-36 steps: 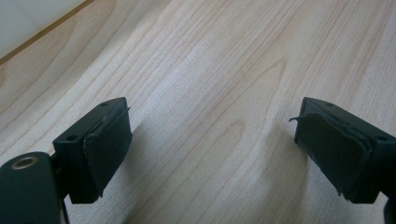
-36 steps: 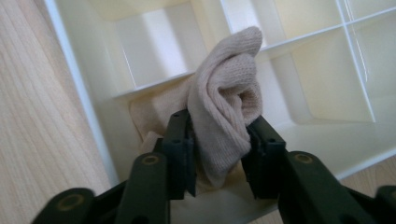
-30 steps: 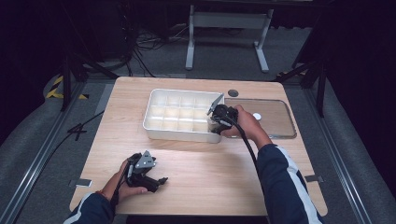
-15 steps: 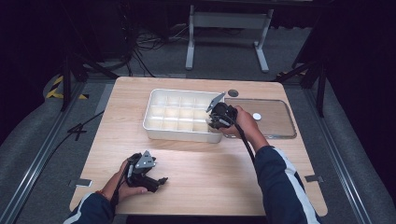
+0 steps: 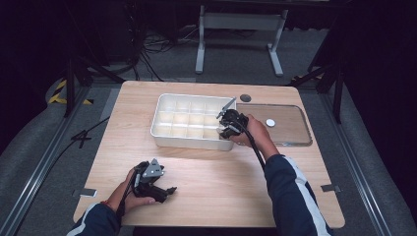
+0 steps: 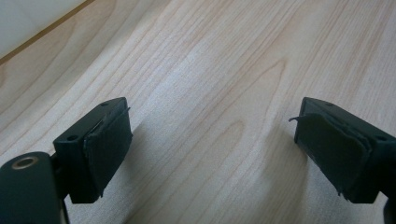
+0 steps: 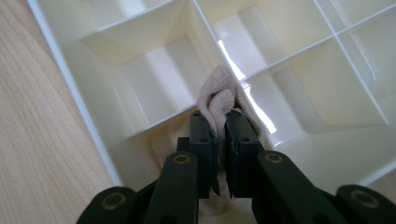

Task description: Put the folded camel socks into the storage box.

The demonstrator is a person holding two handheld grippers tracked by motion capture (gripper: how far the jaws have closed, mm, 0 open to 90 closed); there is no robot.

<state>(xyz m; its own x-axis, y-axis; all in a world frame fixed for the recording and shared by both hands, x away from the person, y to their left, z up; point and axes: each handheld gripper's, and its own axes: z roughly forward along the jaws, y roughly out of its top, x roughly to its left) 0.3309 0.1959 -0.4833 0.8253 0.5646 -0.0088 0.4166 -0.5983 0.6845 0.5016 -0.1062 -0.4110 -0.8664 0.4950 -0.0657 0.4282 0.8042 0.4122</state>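
Right gripper [image 7: 218, 122] pinching a beige cloth [image 7: 219, 95] in the white compartment tray's [image 5: 162, 135] near-right corner cell
Its jaws have just closed on the cloth's bunched fold, which rises straight ahead of them over a divider; left gripper [image 6: 212, 149] rests gaping, empty, on the wooden table [image 5: 221, 182], well apart

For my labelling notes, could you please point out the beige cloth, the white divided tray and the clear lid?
beige cloth [image 7: 219, 95], right gripper view, bunched fold above the jaws.
white divided tray [image 5: 189, 143], high view, near outer wall.
clear lid [image 5: 292, 125], high view, flat right part.
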